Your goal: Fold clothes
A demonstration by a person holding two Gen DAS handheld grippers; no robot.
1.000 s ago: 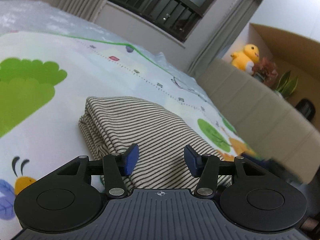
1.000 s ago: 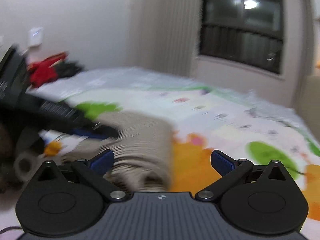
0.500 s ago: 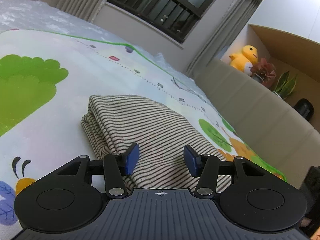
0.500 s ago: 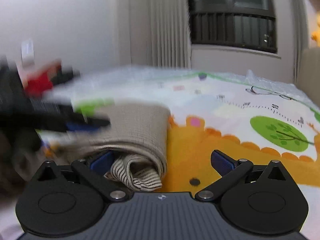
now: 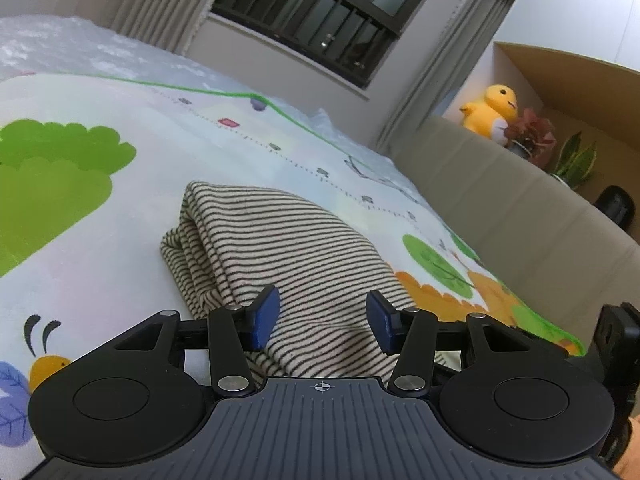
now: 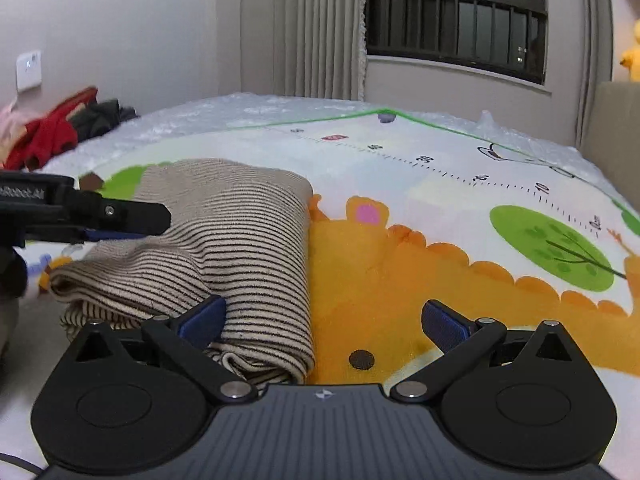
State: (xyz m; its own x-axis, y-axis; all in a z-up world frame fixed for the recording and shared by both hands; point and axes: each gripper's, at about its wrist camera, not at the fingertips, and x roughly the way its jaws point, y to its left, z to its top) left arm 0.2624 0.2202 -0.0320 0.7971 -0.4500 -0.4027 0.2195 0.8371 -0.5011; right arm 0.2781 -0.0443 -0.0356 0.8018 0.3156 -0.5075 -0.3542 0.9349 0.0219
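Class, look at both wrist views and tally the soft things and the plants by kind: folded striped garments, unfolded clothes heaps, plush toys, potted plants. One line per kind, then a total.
Folded striped garment: 1
Heap of unfolded clothes, red and dark, at the far edge of the mat: 1
Yellow plush toy: 1
Potted plants: 2, red-leaved and green-leaved
Total: 5
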